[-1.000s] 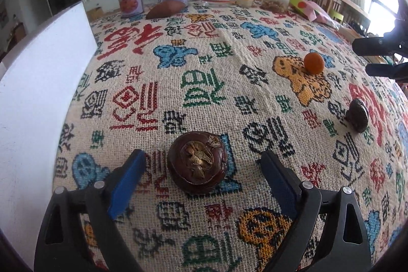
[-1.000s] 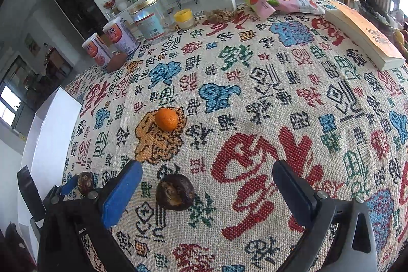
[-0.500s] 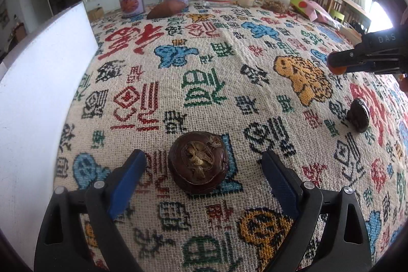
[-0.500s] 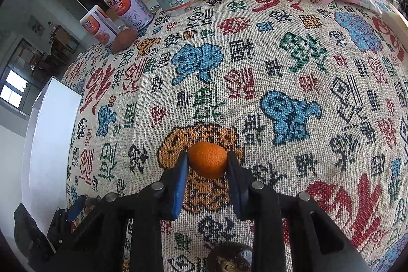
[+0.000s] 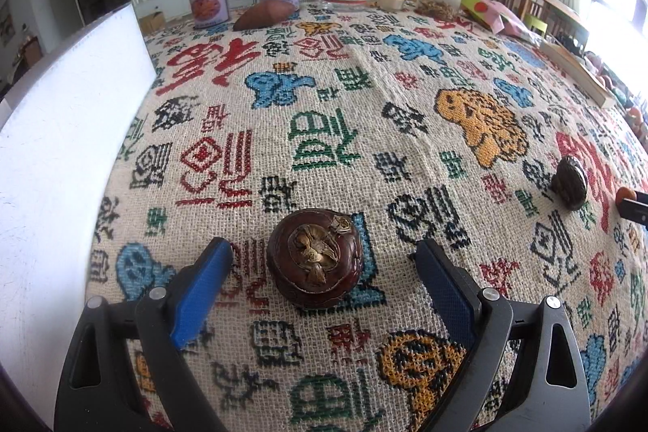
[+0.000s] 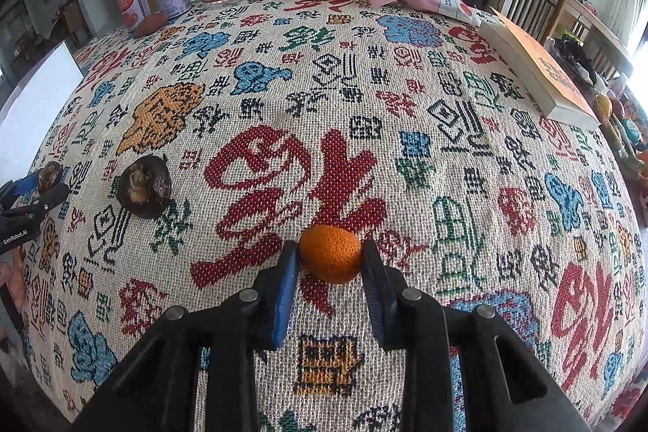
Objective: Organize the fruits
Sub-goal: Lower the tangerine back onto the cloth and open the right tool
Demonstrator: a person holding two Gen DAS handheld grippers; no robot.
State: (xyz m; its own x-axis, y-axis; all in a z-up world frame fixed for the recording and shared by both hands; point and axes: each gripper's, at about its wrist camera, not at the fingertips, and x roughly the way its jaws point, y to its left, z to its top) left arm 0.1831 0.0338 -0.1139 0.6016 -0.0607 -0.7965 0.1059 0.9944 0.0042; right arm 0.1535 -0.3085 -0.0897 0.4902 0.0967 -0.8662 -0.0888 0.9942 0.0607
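Orange (image 6: 331, 259) carried off orange motif, patterned tablecloth (image 6: 405, 108)

My right gripper (image 6: 330, 262) pinches the orange (image 6: 331, 254) between both blue pads over the cloth (image 6: 405, 116). A brown fruit (image 6: 144, 186) lies to its left; farther left, my left gripper (image 6: 44, 179) flanks another brown fruit (image 6: 50, 173).

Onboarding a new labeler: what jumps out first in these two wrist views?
The small orange fruit clamped between the right gripper pads, over a big red character on the woven tablecloth. Next, the dark brown mangosteen-like fruit sitting between the wide-open left gripper fingers, untouched. A second dark fruit lies apart on the cloth, between the two grippers.
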